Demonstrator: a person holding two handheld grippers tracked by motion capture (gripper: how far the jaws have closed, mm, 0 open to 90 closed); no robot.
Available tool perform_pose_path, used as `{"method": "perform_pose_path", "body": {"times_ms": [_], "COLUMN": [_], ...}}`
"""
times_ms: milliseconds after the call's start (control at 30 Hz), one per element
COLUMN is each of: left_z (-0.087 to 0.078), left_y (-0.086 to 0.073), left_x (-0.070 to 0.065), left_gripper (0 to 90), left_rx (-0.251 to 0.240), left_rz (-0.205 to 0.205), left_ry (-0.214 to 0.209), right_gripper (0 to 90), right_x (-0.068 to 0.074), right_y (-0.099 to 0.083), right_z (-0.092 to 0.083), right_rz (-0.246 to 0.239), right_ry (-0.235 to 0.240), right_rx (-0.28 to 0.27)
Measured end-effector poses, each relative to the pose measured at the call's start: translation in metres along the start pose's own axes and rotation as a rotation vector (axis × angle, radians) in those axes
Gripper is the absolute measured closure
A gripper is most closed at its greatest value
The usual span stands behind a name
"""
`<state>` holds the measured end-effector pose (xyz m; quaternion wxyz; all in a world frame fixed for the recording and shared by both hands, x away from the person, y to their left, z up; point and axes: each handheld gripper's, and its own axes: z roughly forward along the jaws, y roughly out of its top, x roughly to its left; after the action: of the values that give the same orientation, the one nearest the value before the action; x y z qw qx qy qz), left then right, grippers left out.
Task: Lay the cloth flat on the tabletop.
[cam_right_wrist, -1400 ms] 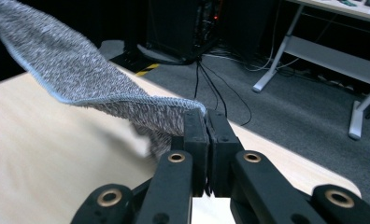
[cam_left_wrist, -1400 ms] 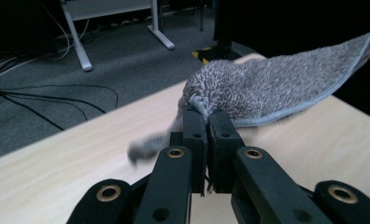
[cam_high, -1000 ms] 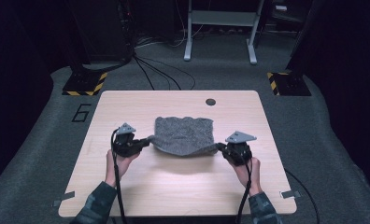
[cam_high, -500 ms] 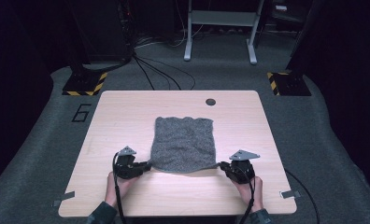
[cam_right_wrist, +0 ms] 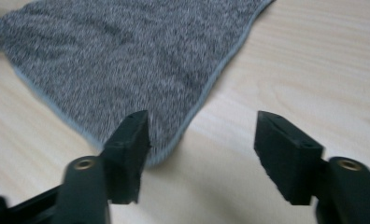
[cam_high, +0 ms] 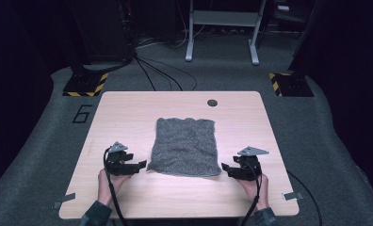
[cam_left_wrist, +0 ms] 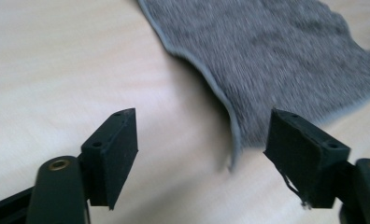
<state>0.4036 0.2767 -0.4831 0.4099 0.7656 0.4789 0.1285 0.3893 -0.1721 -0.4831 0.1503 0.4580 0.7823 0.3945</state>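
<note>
The grey cloth (cam_high: pixel 186 146) lies flat mid-worktop (cam_high: pixel 128 113), soft, light and limp, likely best pinched at its near corners, where the left claw (cam_high: pixel 138 165) and right claw (cam_high: pixel 226 168), jaws just opening, stand released

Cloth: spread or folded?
Spread. The cloth lies flat in one layer on the table, all four edges showing, with only the near left corner slightly lifted.
</note>
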Motion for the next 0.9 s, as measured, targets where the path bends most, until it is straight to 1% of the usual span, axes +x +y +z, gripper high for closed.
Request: {"method": "perform_pose_path", "body": {"times_ms": [67,100,133,167,200,233,267,300,333,367,400,433,467,500,533,633,733,800,833,867,900], "left_z": [0.006,0.009,0.014,0.018,0.024,0.028,0.033,0.038,0.043,0.043,0.046,0.047,0.049,0.049,0.05,0.051,0.048,0.045,0.044,0.043,0.041], "left_y": [0.011,0.015,0.018,0.02,0.021,0.02,0.019,0.017,0.013,0.013,0.011,0.009,0.008,0.006,0.004,-0.002,-0.007,-0.01,-0.012,-0.014,-0.015], "left_x": [-0.003,-0.005,-0.008,-0.011,-0.014,-0.016,-0.018,-0.019,-0.019,-0.019,-0.019,-0.019,-0.018,-0.018,-0.019,-0.022,-0.023,-0.024,-0.024,-0.026,-0.027], "left_gripper": [21.9,21.5,20.9,20.5,20.7,20.7,20.9,20.9,21.2,21.0,21.0,21.0,20.4,20.2,20.5,20.4,20.1,20.1,20.1,20.2,20.2], "left_rx": [0.001,0.011,0.02,0.035,0.049,0.075,0.088,0.105,0.145,0.145,0.149,0.164,0.174,0.177,0.18,0.205,0.197,0.196,0.196,0.192,0.191], "left_rz": [0.022,0.041,0.059,0.087,0.106,0.118,0.125,0.144,0.167,0.167,0.171,0.166,0.162,0.168,0.172,0.186,0.19,0.196,0.196,0.193,0.202], "left_ry": [0.008,0.004,0.011,0.024,0.04,0.041,0.056,0.076,0.095,0.095,0.11,0.102,0.101,0.112,0.115,0.117,0.111,0.112,0.112,0.118,0.117], "right_gripper": [27.8,25.3,23.2,21.8,20.9,20.1,19.5,19.5,19.5,19.4,19.5,19.5,19.3,19.1,18.8,18.5,18.3,18.1,18.1,18.0,18.0], "right_x": [0.002,0.004,0.006,0.009,0.012,0.012,0.015,0.015,0.015,0.015,0.016,0.016,0.015,0.016,0.014,0.012,0.012,0.012,0.012,0.013,0.013], "right_y": [0.009,0.012,0.015,0.017,0.018,0.018,0.015,0.015,0.012,0.011,0.01,0.01,0.009,0.007,0.005,0.002,-0.001,-0.005,-0.005,-0.009,-0.009], "right_z": [0.008,0.013,0.02,0.026,0.033,0.04,0.049,0.049,0.053,0.055,0.055,0.055,0.055,0.055,0.056,0.054,0.051,0.046,0.046,0.042,0.042], "right_rz": [-0.009,-0.008,-0.02,-0.04,-0.049,-0.07,-0.065,-0.065,-0.079,-0.082,-0.084,-0.084,-0.094,-0.085,-0.104,-0.104,-0.105,-0.124,-0.124,-0.13,-0.13], "right_ry": [-0.013,-0.011,-0.019,-0.036,-0.054,-0.061,-0.069,-0.069,-0.084,-0.097,-0.107,-0.107,-0.107,-0.117,-0.123,-0.12,-0.122,-0.118,-0.118,-0.128,-0.128], "right_rx": [-0.003,0.002,0.022,0.034,0.061,0.077,0.107,0.107,0.121,0.126,0.139,0.139,0.141,0.146,0.155,0.156,0.159,0.155,0.155,0.152,0.152]}}
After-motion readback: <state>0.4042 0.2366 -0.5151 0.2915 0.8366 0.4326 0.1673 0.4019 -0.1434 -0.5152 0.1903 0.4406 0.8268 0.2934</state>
